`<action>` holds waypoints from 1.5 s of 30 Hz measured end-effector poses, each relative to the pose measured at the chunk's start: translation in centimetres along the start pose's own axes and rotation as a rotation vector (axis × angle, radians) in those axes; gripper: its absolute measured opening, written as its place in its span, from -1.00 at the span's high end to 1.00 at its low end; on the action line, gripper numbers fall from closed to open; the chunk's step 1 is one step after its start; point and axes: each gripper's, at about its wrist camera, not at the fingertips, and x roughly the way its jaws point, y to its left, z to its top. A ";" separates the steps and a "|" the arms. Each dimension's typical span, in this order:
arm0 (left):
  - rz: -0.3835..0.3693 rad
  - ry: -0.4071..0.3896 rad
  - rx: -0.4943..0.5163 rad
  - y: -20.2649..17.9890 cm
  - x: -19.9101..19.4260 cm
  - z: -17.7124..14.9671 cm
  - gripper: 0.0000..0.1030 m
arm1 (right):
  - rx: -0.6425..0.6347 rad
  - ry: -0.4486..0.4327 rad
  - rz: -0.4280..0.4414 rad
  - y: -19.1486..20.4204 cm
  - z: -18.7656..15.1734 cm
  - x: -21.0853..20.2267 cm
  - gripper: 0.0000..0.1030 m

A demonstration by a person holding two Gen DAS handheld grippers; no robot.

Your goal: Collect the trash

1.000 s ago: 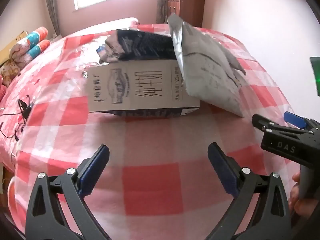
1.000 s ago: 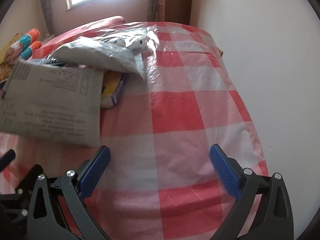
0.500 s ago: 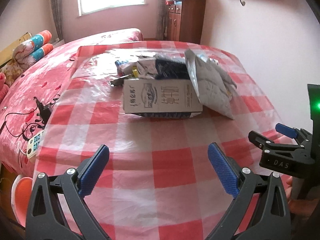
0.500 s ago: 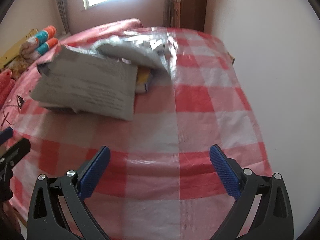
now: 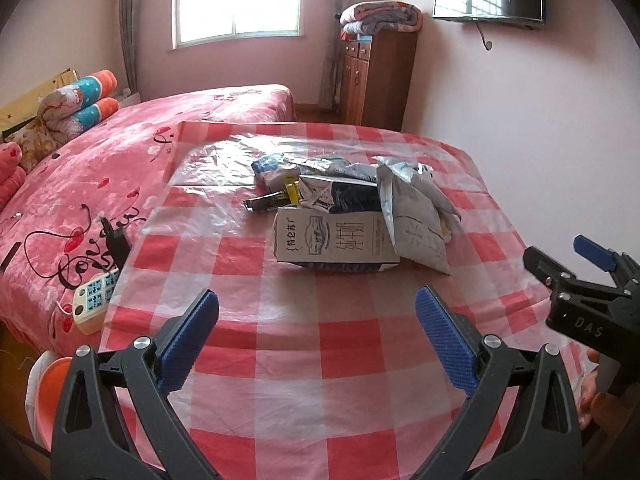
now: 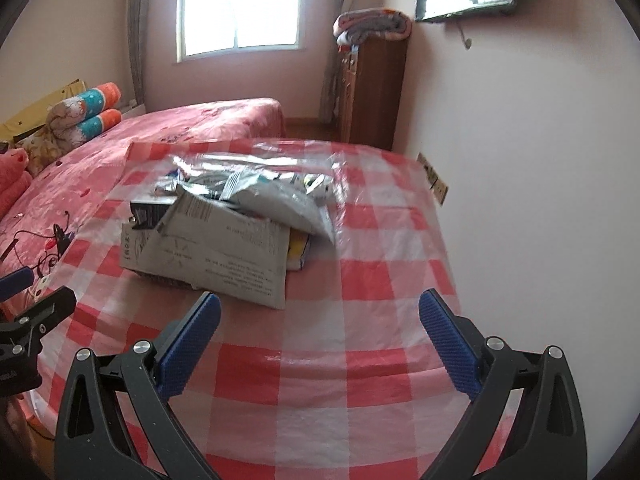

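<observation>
A heap of trash lies mid-table on a red-and-white checked cloth [image 5: 288, 344]. It holds a grey milk carton [image 5: 332, 240] lying flat, a grey plastic mailer bag [image 5: 412, 216] leaning on it, and several small wrappers [image 5: 276, 196] behind. The carton [image 6: 208, 248] and bag [image 6: 276, 200] also show in the right wrist view. My left gripper [image 5: 316, 332] is open and empty, well short of the heap. My right gripper [image 6: 320, 340] is open and empty, also short of it; it appears at the right edge of the left wrist view [image 5: 576, 292].
A pink bed [image 5: 80, 184] adjoins the table on the left, with a power strip [image 5: 94, 296] and a black charger [image 5: 114, 236] at its edge. An orange bowl [image 5: 44, 392] sits low left. A wooden cabinet [image 5: 372, 76] stands behind; a wall [image 6: 540, 160] runs along the right.
Both grippers have pulled back and up from the heap, so the whole table and room now show. The trash has not moved; both stay open.
</observation>
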 end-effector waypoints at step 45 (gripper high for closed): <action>-0.007 -0.054 0.040 -0.4 -0.4 -0.2 -0.93 | 0.078 0.006 0.119 -2.3 -0.5 0.4 -0.90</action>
